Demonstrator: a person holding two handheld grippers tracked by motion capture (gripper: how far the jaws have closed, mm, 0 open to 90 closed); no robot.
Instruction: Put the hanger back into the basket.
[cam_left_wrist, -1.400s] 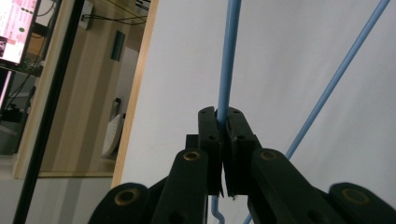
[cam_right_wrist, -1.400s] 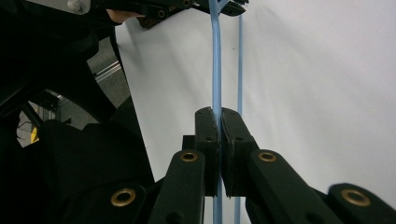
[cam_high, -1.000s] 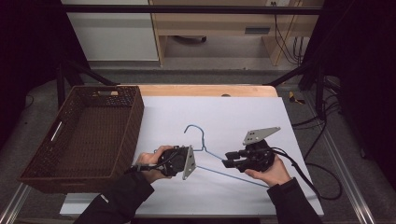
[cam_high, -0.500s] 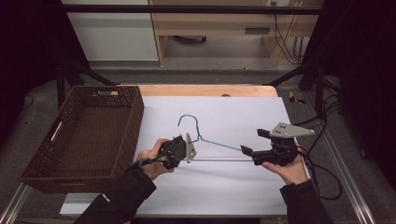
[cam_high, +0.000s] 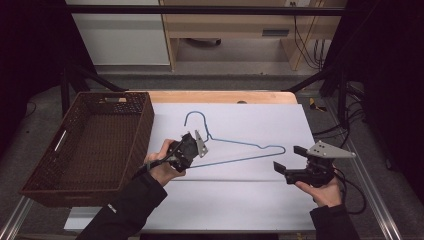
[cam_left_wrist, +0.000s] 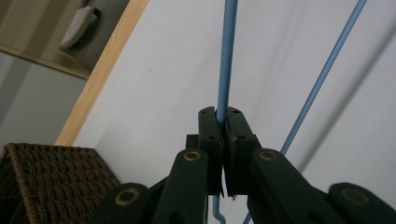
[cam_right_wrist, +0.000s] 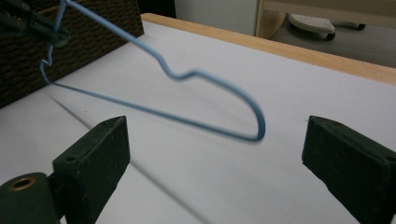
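Left tool (cam_high: 186, 150) is clamping tight on the blue wire hanger (cam_high: 235, 150), pads pinching one wire near the neck; in the left gripper view the wire (cam_left_wrist: 227, 56) is running straight up out of the closed jaws. Right tool (cam_high: 290, 161) is standing wide with nothing between the jaws and has just been opening; the hanger's rounded right end (cam_right_wrist: 254, 121) is sitting ahead of and between the pads, clear of both.

Hanger is hanging over the middle of the white bench (cam_high: 240, 200), carried by the left tool alone, hook (cam_high: 196, 120) pointing to the far side, right end looking just off the surface.

Looks like a carry into the basket on the left. How I'd run it:
- One-point grip on thin wire is going to let it pivot, so I'd be keeping the swing slow and the long bar level.
- I'd be lifting high enough for the free end to clear the basket's near-right rim before moving left.
- Right tool should be staying back, off the hanger's swing path.
- I'd be lowering it along the basket's length; crosswise, it's likely to bridge the rims.

Brown wicker basket (cam_high: 35, 185) is sitting at the bench's left edge, cut-out handles in the walls. Inside I'm seeing nothing, just the woven bottom.
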